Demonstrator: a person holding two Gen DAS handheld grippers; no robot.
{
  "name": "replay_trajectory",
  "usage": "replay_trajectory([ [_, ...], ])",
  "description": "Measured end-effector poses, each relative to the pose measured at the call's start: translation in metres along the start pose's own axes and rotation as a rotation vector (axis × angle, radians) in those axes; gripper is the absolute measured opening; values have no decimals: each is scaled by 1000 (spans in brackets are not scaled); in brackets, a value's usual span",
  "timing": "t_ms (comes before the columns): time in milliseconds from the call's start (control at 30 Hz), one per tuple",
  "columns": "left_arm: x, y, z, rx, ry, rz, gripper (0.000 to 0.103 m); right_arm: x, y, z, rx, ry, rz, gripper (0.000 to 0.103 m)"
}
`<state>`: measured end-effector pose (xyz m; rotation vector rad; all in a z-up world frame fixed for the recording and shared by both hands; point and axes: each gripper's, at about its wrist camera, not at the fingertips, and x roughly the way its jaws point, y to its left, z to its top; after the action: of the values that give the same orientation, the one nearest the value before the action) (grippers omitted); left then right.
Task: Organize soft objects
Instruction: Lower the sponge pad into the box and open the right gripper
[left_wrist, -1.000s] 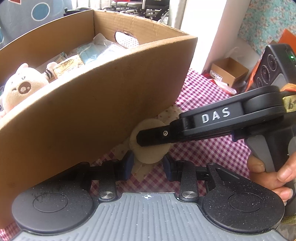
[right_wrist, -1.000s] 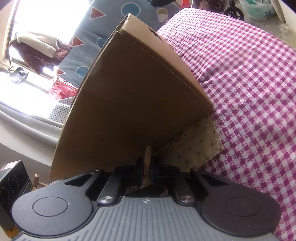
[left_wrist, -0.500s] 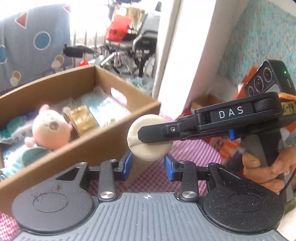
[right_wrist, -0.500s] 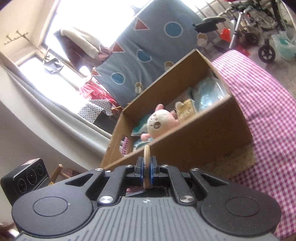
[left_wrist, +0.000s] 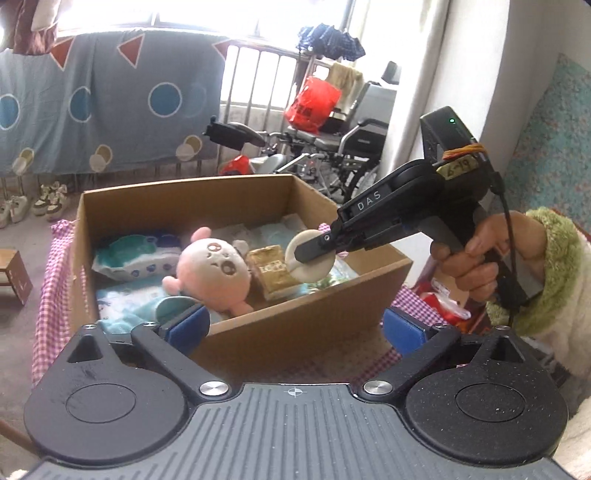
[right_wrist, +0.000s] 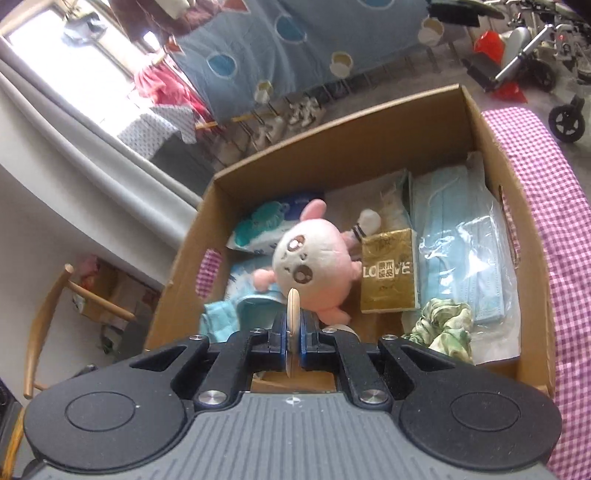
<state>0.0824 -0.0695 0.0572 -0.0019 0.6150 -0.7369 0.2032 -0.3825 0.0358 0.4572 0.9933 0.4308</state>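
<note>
An open cardboard box (left_wrist: 184, 188) sits on a purple checked tablecloth (left_wrist: 55, 266). Inside lie a pink plush toy (left_wrist: 210, 266), a gold tissue pack (left_wrist: 275, 273) and a wipes pack (left_wrist: 133, 254). My right gripper (left_wrist: 310, 251) is shut on a thin round cream pad (left_wrist: 312, 267), held edge-up above the box's right side. From the right wrist, the pad (right_wrist: 293, 306) stands between the closed jaws of the right gripper (right_wrist: 293, 332), over the plush (right_wrist: 310, 266). My left gripper (left_wrist: 295, 326) hangs before the box's near wall, its jaws opening wide with nothing between them.
The box (right_wrist: 332, 122) also holds a bag of blue face masks (right_wrist: 461, 251) and a green scrunchie (right_wrist: 443, 325). A hand in a green-cuffed sleeve (left_wrist: 546, 266) grips the right tool. A wheelchair (left_wrist: 332, 147) and a hanging blue cloth (left_wrist: 110, 103) stand behind, a wooden chair (right_wrist: 55, 314) at left.
Both grippers rose from beside the box wall to above its rim. The left jaws spread wide away from the pad. The right gripper carried the pad over the box.
</note>
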Motion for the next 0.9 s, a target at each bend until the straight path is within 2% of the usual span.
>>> replay_trajectory([
  [167, -4, 26, -10, -23, 0, 61, 102, 50, -14, 9, 5, 195, -126, 8],
  [367, -5, 48, -17, -76, -3, 61, 102, 79, -24, 9, 23, 343, -222, 12],
  [400, -6, 51, -18, -81, -5, 61, 102, 79, -24, 9, 13, 349, -242, 13],
  [467, -6, 55, -18, -87, -7, 59, 102, 75, -25, 9, 7, 338, -272, 24],
  [567, -5, 57, -20, -91, -7, 56, 102, 66, -25, 13, 14, 307, -287, 33],
  [700, -6, 60, -24, -80, -20, 50, 102, 60, -24, 17, 18, 292, -297, 33],
  [900, -9, 58, -24, -80, -23, 47, 102, 79, -16, 13, -20, 342, -317, 33],
])
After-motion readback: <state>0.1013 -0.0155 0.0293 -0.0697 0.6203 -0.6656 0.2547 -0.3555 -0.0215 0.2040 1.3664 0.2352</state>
